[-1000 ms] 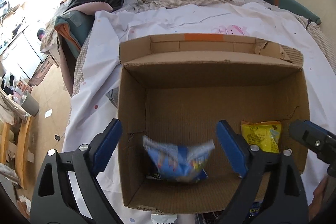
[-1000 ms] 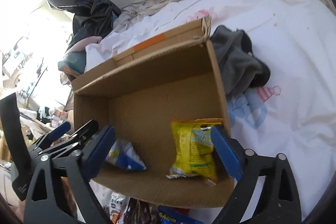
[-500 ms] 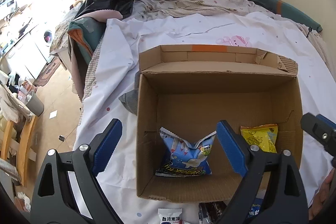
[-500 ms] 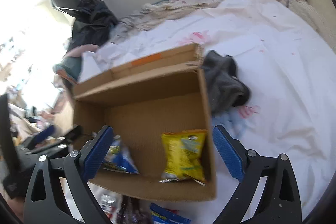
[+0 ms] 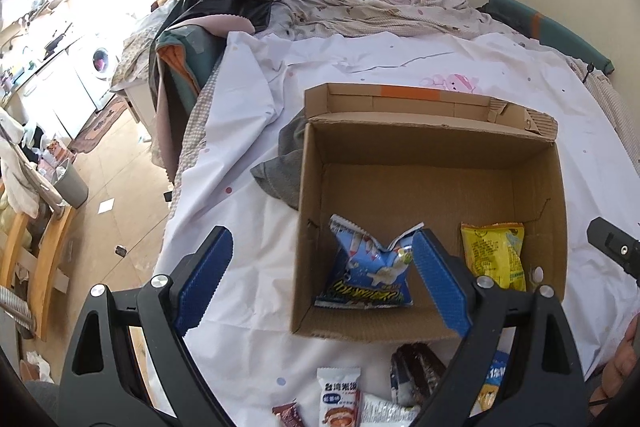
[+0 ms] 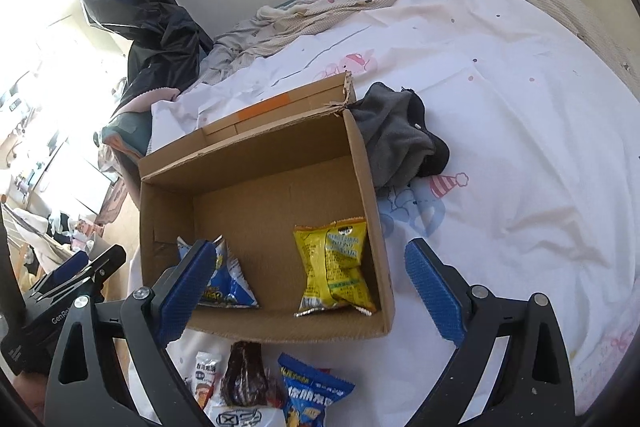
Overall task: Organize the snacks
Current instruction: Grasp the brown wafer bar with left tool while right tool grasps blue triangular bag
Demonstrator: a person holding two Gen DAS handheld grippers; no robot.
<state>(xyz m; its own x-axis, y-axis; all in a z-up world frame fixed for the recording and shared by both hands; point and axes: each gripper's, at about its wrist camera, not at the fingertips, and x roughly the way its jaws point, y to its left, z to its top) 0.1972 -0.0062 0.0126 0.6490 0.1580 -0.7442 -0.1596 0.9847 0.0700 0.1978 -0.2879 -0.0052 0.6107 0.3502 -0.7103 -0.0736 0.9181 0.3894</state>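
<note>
The box point(image 5: 432, 163) sits on the bed point(image 5: 400, 67) ahead of me, with two packets in it: one point(image 5: 368, 275) left, one point(image 5: 494, 255) right. More snacks point(image 6: 256, 383) lie before the box, and a cloth point(image 6: 396, 139) beside its right wall.

One box point(image 6: 372, 187); two snack packets inside: blue point(image 5: 368, 275), yellow point(image 6: 334, 263).

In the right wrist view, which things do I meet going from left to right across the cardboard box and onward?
Blue snack bag → yellow snack bag → right wall of the cardboard box → grey cloth on the white sheet.
</note>
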